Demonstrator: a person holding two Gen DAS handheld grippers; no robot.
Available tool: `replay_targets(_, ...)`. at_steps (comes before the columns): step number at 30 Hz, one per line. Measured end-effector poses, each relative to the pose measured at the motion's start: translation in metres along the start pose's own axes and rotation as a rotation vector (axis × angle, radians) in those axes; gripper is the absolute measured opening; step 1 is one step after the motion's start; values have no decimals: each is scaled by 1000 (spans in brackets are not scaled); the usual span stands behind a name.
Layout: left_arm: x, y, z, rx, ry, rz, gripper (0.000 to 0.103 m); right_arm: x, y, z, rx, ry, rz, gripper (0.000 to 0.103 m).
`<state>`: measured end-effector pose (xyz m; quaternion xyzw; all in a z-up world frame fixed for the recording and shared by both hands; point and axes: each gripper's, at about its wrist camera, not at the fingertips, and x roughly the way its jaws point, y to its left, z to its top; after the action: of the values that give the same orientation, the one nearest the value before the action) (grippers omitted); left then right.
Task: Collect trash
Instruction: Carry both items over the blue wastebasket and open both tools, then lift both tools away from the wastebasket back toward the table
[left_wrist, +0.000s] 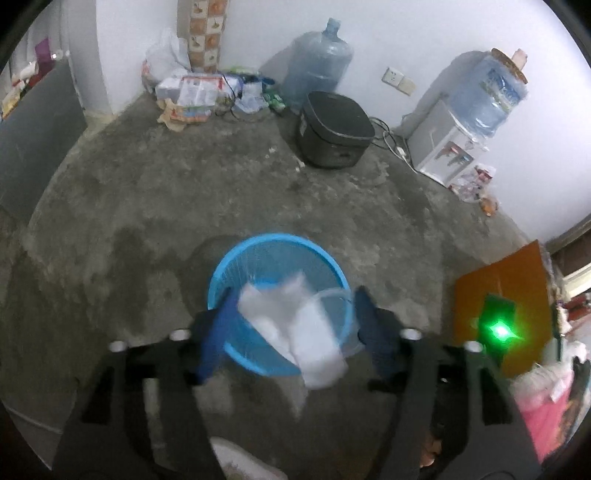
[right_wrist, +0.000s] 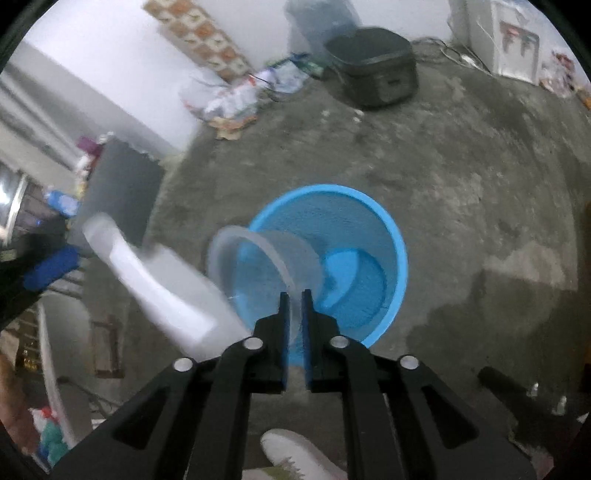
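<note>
While both grippers point steeply down at the concrete floor (left_wrist: 147, 192), a blue mesh basket (left_wrist: 221, 269) sits right under their tips. The left gripper (left_wrist: 295, 325) stands wide open; a white plastic bottle (left_wrist: 314, 343), blurred, hangs between its blue pads (left_wrist: 218, 332) over the basket's near rim, and no pad presses on it. The right gripper (right_wrist: 294, 325) is nearly closed, its jaws a narrow slot apart around the rim of a clear plastic cup (right_wrist: 266, 258) that lies on its side above the basket's mouth; whether the pads actually press it, I cannot tell. Beyond the tips and well apart from them, a black rice cooker (left_wrist: 334, 129) stands by the wall. A white shoe (right_wrist: 295, 458) shows beneath the right gripper.
</note>
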<state>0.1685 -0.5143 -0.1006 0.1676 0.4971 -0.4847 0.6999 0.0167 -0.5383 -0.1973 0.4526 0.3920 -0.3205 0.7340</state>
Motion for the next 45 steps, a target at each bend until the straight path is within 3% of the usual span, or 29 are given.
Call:
replay_targets(1,3,-1,0,-1,-11,-1,71,10,-7,2,14,17,-19,40)
replay_targets(2,4,0,-2,-11,-13,-6,72,16,-12,2,24,21,-36,46)
replay_targets(5,-4,4,-6,-26,-14,-29,72,21,-19,-2,17,12,-61,47)
replay_targets(9,-38,12,-8,-32,-80,-33,72,0,-12,-10,2,-45,-53,52)
replay_targets(19,-174,12,-36,25,-270,-55,78,-104,62,-37,-182,-316,-146,88)
replay_targets(27,-286,21,-84,61,-379,-14,84,-163,140,-87,-422,-457,-215,97)
replay_targets(32,-335,47,-123,-10,-421,29,89,-195,183,-115,-534,-499,-209,97)
replay_targets(38,-385,97,-175,-131,-449,75,93,-222,223,-141,-649,-531,-118,97)
replay_targets(41,-407,120,-198,-189,-462,103,93,-240,238,-156,-695,-518,42,97)
replay_targets(42,-418,130,-208,-212,-479,116,93,-248,244,-161,-702,-510,126,97)
replay_targets(45,-452,152,-236,-258,-545,152,93,-265,258,-169,-714,-494,267,97)
